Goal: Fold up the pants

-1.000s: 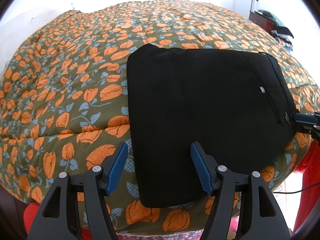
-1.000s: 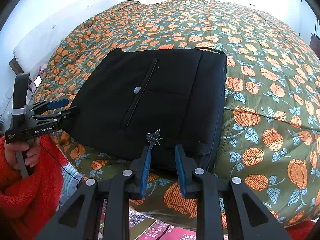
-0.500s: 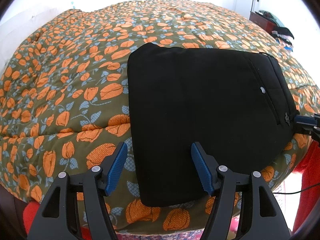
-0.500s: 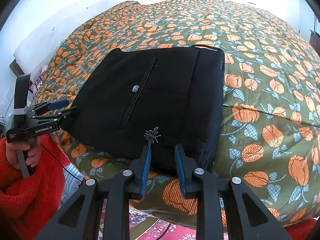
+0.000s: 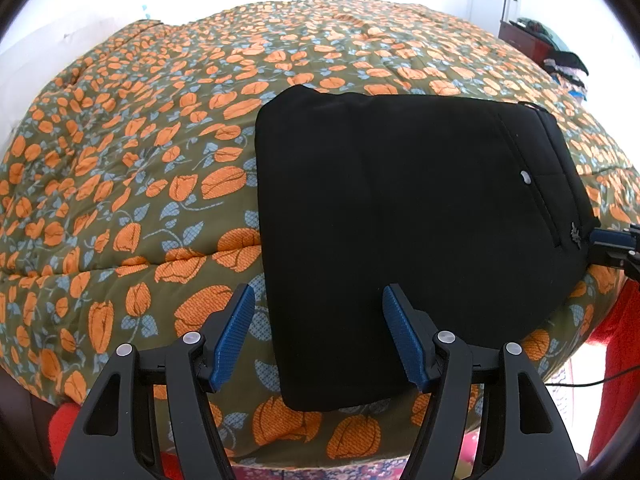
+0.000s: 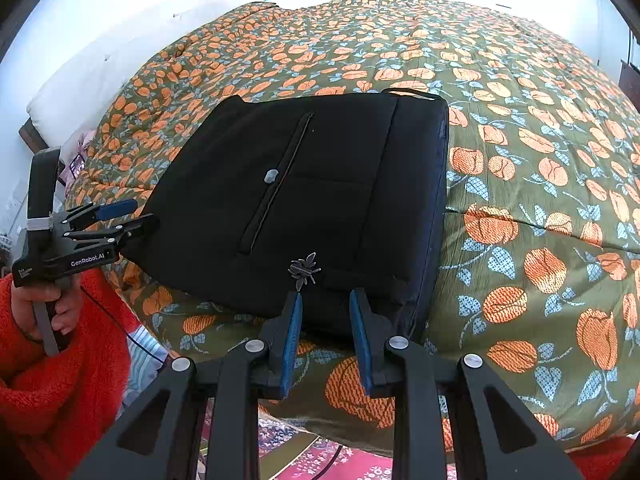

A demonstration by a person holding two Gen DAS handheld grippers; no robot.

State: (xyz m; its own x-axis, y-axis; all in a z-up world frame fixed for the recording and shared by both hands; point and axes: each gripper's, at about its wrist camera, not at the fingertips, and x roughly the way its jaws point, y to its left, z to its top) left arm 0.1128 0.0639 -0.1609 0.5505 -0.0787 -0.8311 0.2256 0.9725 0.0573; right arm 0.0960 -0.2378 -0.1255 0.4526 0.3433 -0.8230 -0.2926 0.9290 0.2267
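The left gripper (image 5: 316,304) hovers with jaws spread over the near edge of the folded pants (image 5: 400,208), which lie on the quilt (image 5: 120,184). The right gripper (image 6: 325,300), jaws narrowly parted, pinches nothing.

White "GenRobot.AI" on the left gripper (image 6: 120,216) body; last letter seemingly clipped.

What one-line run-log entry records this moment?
black pants: folded, on floral quilt | left gripper: jaws open | right gripper: jaws narrow at pants' edge, grip unclear
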